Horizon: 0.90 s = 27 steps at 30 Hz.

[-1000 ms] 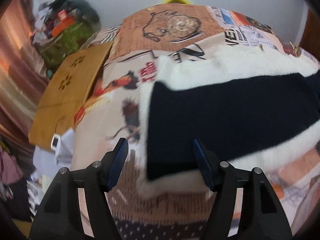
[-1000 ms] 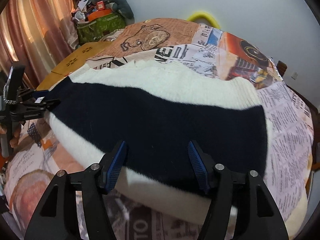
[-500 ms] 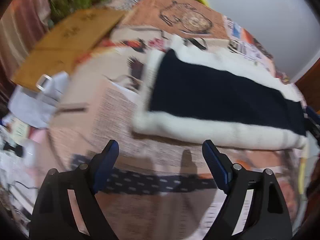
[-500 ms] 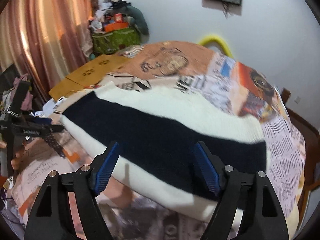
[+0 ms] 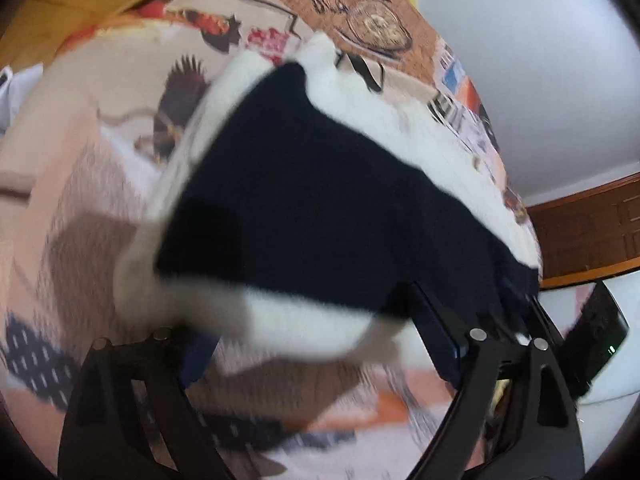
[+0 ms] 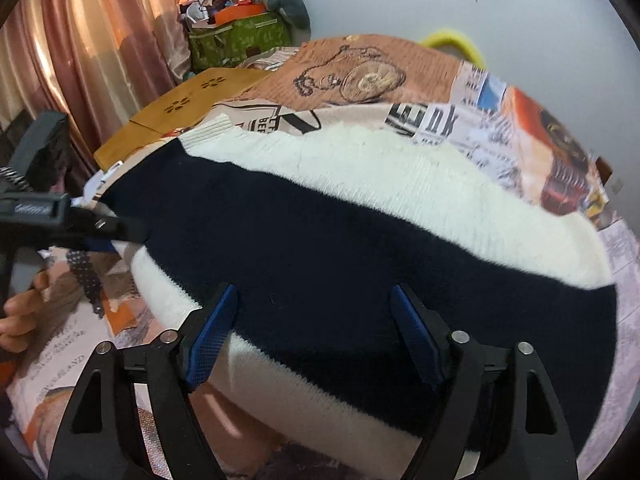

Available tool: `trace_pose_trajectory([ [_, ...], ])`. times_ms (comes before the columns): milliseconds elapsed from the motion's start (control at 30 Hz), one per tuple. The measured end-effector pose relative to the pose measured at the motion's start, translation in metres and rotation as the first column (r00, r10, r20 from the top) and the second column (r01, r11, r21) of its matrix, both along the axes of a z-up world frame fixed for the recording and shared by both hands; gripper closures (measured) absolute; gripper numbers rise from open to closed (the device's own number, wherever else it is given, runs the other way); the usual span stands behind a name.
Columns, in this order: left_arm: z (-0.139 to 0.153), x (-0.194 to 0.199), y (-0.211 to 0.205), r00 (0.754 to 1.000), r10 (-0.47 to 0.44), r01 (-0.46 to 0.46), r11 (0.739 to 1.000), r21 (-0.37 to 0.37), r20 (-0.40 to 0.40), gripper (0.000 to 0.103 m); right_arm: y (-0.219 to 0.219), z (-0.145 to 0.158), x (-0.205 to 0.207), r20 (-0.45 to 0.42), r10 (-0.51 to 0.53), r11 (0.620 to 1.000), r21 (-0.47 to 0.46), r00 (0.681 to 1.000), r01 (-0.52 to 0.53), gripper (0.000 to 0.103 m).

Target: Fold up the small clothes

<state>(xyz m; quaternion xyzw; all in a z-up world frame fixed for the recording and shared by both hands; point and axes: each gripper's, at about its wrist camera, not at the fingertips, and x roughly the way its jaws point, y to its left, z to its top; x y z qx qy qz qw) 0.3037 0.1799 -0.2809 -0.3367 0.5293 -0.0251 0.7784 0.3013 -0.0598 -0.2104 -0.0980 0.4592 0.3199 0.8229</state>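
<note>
A white knitted sweater (image 6: 400, 184) with a broad navy band (image 6: 320, 248) lies flat on the printed bedspread (image 6: 360, 76). My right gripper (image 6: 314, 336) hovers over its near hem. Its jaws are opening, and the blue pads straddle the navy band and white edge without pressing on them. In the right wrist view my left gripper (image 6: 100, 228) sits at the sweater's left end, with a hand (image 6: 20, 320) below it. The left wrist view is blurred. There the left gripper (image 5: 316, 344) stands wide open with the sweater's (image 5: 320, 200) white near edge between its fingers, unpinched.
A wooden board (image 6: 180, 108) lies at the bed's far left, beside a green bag (image 6: 240, 40) piled with clutter and a pink curtain (image 6: 80, 60). A yellow hoop (image 6: 452, 40) sticks up behind the bed. A brown wooden panel (image 5: 592, 232) stands at the right.
Both grippers' jaws have spread wider. The left gripper drew back from the sweater's corner, rolled, and came close to its near edge again. The right gripper shifted and again stands over the near hem.
</note>
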Motion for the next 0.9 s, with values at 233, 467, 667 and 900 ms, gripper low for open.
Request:
trace_pose_trajectory([
  [233, -0.002, 0.028, 0.015, 0.997, 0.070, -0.072, 0.996, 0.062, 0.028, 0.036, -0.002, -0.002, -0.004, -0.028, 0.010, 1.000, 0.024, 1.000, -0.010, 0.022],
  [467, 0.004, 0.037, 0.030, 0.986, 0.163, -0.166, 0.983, 0.077, 0.043, 0.074, -0.013, 0.009, -0.009, -0.044, -0.015, 0.998, 0.057, 0.999, 0.017, 0.022],
  [667, 0.046, 0.032, 0.025, 0.980, 0.161, -0.179, 0.968, 0.176, 0.114, 0.079, -0.042, 0.021, -0.018, 0.007, -0.053, 0.998, 0.025, 0.999, 0.053, 0.022],
  [900, 0.123, 0.035, -0.017, 0.964, 0.053, -0.132, 0.946, 0.295, 0.262, 0.079, -0.090, 0.027, -0.030, 0.007, -0.122, 0.991, 0.056, 0.992, 0.122, 0.022],
])
